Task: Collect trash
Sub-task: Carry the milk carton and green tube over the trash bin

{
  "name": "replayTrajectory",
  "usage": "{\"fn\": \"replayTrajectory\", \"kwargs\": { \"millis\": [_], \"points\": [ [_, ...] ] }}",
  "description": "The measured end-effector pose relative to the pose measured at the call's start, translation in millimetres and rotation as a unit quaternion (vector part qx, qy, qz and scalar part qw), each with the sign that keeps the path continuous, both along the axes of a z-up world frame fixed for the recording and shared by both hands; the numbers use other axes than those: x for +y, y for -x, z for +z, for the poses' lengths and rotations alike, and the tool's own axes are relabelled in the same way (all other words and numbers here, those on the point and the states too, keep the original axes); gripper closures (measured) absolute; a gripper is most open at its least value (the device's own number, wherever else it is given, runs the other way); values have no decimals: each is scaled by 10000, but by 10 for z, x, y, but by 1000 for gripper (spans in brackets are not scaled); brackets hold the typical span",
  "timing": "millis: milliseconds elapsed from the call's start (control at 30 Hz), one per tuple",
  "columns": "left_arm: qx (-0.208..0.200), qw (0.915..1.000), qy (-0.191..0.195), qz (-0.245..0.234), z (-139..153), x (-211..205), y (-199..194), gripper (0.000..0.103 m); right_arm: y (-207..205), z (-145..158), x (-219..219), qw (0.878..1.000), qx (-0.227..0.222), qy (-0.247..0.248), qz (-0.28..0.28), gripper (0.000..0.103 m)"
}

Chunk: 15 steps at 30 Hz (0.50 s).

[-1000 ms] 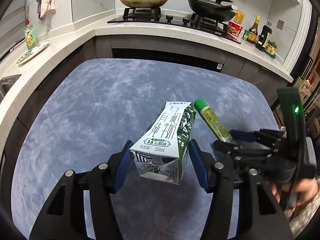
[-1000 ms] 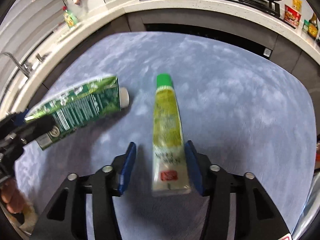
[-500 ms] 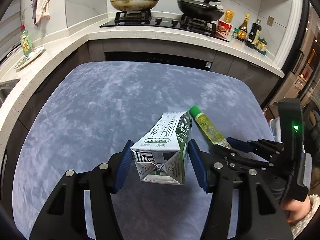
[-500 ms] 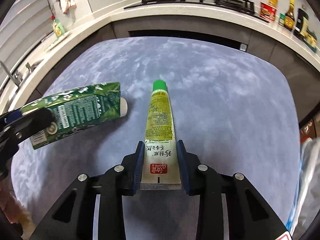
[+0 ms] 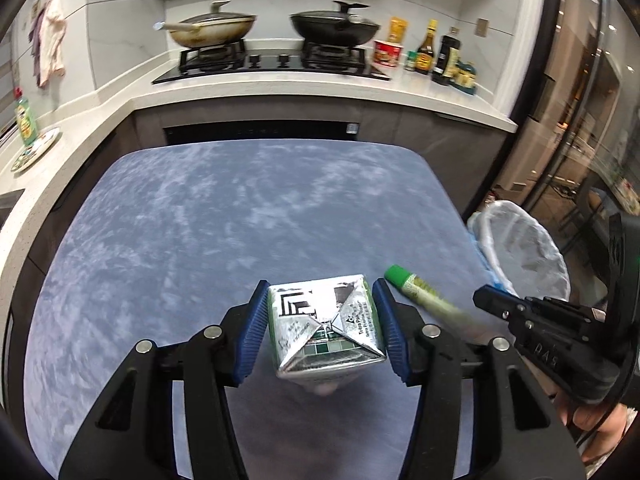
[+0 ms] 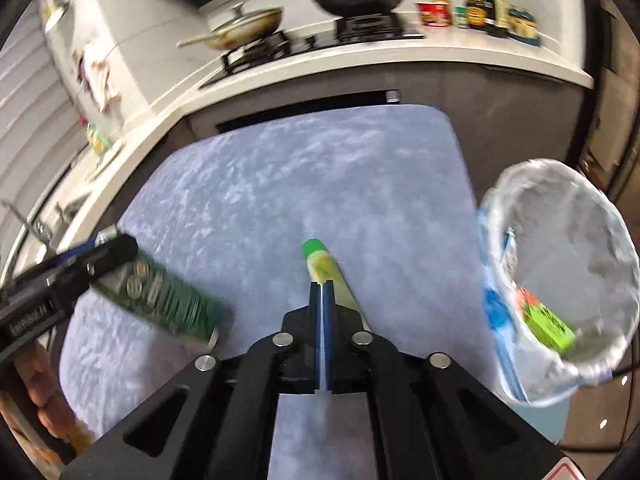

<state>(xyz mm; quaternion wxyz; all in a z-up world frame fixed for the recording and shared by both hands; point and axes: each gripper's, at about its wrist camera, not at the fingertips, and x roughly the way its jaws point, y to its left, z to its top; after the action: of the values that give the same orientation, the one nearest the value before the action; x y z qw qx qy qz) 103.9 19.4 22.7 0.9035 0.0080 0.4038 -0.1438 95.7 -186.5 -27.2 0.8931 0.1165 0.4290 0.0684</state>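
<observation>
While both hand-held grippers carry trash above the blue table, a lined bin stands off its right edge.
Left hand-held gripper clamps the milk carton; right hand-held gripper, pads nearly together, pinches the green-capped tube over the table's near right part.

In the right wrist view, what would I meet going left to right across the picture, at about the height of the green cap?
Left gripper → milk carton → tube held by the right gripper → trash bin, with a green box inside it.
</observation>
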Motion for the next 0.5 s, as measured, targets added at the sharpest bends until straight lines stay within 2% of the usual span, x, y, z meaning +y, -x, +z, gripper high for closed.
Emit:
{"fn": "replayTrajectory", "kwargs": {
  "millis": [100, 133, 200, 233, 267, 500],
  "points": [
    [51, 9999, -57, -112, -30, -129, 82, 54, 65, -83, -111, 9999, 141, 16, -66, 101],
    [59, 9999, -81, -134, -45, -157, 106, 54, 97, -124, -122, 9998, 181, 115, -55, 97],
    [15, 9998, -137, -134, -53, -185, 150, 54, 133, -190, -137, 9997, 217, 123, -75, 86],
    [-7, 9998, -162, -140, -52, -198, 169, 54, 150, -216, -139, 9997, 210, 101, -66, 73],
    [-15, 9998, -174, -138, -52, -203, 172, 54, 159, -237, -135, 9997, 191, 133, -61, 67],
    [-7, 9997, -195, -142, -59, -212, 165, 54, -32, -432, -48, 9985, 344, 387, 160, 67]
  ]
}}
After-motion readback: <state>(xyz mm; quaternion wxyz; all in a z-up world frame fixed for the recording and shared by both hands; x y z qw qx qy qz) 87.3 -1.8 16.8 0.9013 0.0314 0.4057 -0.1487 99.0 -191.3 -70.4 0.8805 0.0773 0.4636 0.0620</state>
